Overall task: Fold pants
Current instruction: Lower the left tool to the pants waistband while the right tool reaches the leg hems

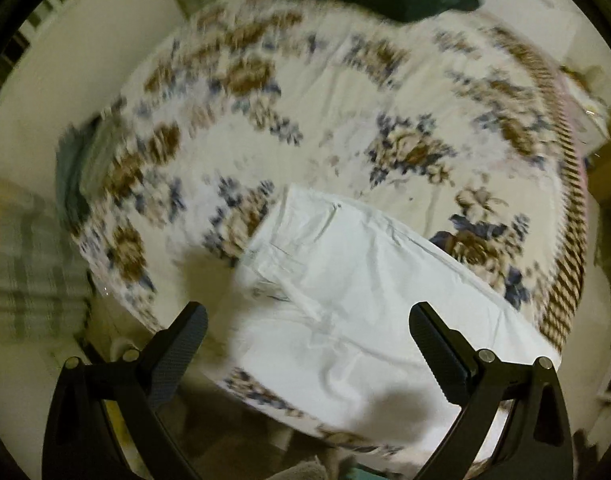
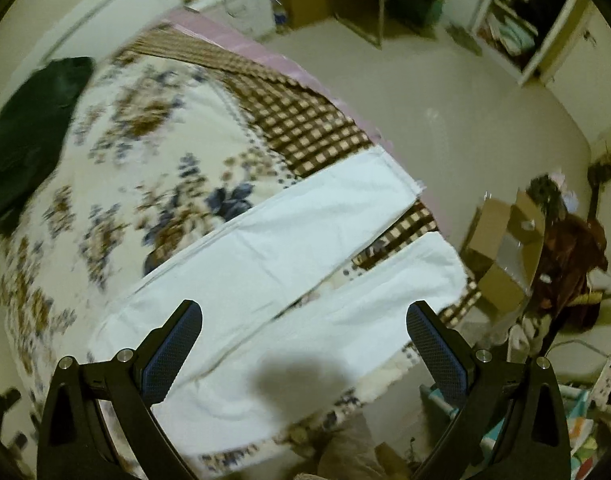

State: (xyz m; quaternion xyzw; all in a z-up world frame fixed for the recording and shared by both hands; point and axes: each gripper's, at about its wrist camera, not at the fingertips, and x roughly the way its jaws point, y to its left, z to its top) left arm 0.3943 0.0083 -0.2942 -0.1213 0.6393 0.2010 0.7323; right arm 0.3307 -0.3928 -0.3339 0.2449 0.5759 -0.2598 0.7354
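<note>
Bed with cream floral bedspread (image 2: 153,152), brown checked border along its far-right edge. White pants (image 2: 289,240) lie flat on it just ahead of both tongs, legs spread apart. Dark green crumpled garment (image 2: 29,132) lies on it far ahead-left.

The pants (image 2: 289,240) are matt white woven cloth, lightly creased; the bedspread (image 1: 345,120) beneath is soft printed cloth, floral with a checked border. The right gripper (image 2: 304,320) has matt black plastic arms, bright metal pins and blue textured pads (image 2: 173,352); the cardboard box (image 2: 505,248) looks dull brown.
</note>
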